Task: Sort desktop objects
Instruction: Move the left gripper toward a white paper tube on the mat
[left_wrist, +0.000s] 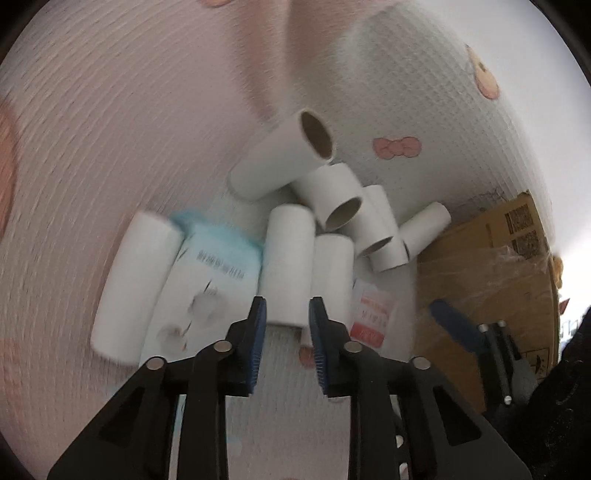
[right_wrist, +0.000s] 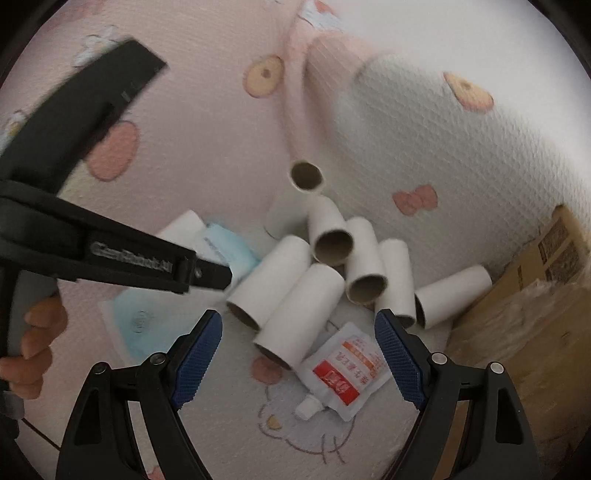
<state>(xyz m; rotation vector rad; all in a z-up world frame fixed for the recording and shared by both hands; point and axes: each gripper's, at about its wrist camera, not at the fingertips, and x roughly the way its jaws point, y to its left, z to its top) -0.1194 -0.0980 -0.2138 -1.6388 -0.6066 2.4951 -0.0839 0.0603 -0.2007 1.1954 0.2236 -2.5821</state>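
Cardboard tubes (right_wrist: 295, 295) crowd twelve o'clock of the wide-open, empty right gripper (right_wrist: 299, 354); the left gripper (left_wrist: 287, 314) gapes narrowly, empty, box (right_wrist: 535, 314) at three.

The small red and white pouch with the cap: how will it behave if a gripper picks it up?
The pouch looks soft and flat, so it probably sags when lifted. Its glossy film may slip. It should not roll, unlike the tubes beside it.

In the left wrist view the whole frame is smeared, so the print on the blue tissue pack (left_wrist: 210, 266) and on the red sachet (left_wrist: 371, 314) at lower centre cannot be read. The cardboard box (left_wrist: 491, 280) runs out of the frame at the right. In the right wrist view the left gripper's (right_wrist: 221, 275) tips hide part of the tissue pack (right_wrist: 225, 247), left of centre.
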